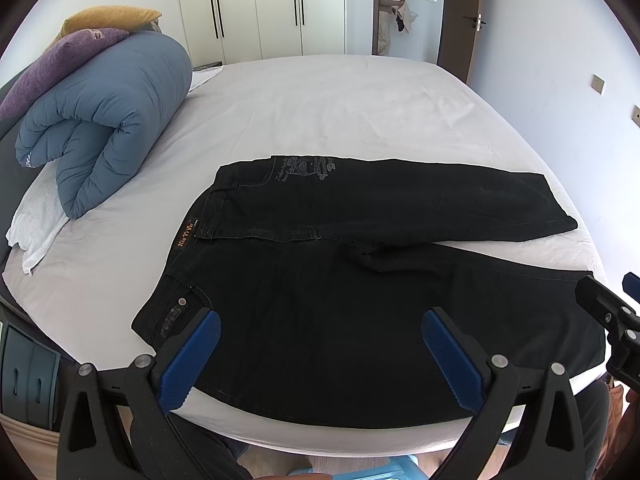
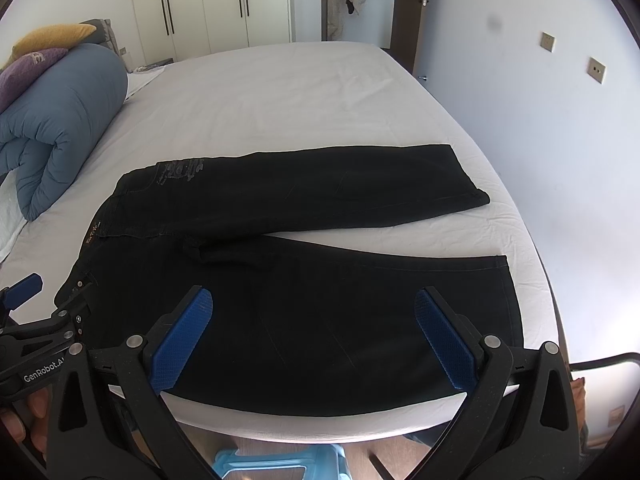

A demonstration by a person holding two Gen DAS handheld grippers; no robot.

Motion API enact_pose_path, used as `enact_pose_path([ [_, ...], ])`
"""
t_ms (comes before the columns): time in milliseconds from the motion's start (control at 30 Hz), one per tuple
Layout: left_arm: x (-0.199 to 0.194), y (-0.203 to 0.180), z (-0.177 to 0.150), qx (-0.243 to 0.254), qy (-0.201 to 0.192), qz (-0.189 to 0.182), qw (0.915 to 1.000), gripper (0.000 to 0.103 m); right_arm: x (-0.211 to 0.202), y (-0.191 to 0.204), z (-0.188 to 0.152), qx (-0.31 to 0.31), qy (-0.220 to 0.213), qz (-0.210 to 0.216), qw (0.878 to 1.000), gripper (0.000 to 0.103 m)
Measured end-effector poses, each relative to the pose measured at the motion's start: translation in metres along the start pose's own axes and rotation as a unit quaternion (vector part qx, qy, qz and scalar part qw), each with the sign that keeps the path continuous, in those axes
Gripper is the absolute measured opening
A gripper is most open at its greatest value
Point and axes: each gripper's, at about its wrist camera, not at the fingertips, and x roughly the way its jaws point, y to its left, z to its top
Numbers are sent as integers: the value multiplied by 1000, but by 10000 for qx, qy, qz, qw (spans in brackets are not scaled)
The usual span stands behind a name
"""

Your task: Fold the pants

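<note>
Black pants [image 1: 340,280] lie flat on the white bed [image 1: 320,112], waistband to the left, the two legs spread to the right in a V. The near leg reaches the bed's front edge. My left gripper [image 1: 320,356] is open and empty, hovering over the near leg close to the waistband pocket. My right gripper [image 2: 314,336] is open and empty over the near leg [image 2: 320,312], left of its hem. The right gripper also shows at the right edge of the left wrist view [image 1: 612,312]; the left gripper shows at the left edge of the right wrist view [image 2: 36,320].
A rolled blue duvet [image 1: 108,120] with purple and yellow pillows [image 1: 64,56] lies on the bed's left side. White wardrobes [image 1: 260,8] stand behind. A person [image 1: 388,12] stands in the far doorway. A blue stool [image 2: 276,464] stands below the bed's front edge.
</note>
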Motion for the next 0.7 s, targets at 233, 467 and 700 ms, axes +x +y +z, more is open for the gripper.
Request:
enact_pose_path([
  [233, -1, 1, -3, -6, 6, 0, 10000, 103, 0, 0, 0, -5, 7, 2, 10000, 103],
  [467, -1, 0, -1, 0, 15, 6, 10000, 103, 2, 4, 0, -8, 8, 0, 10000, 103],
  [700, 0, 1, -2, 1, 23, 9, 10000, 103, 2, 3, 0, -20, 8, -2, 10000, 103],
])
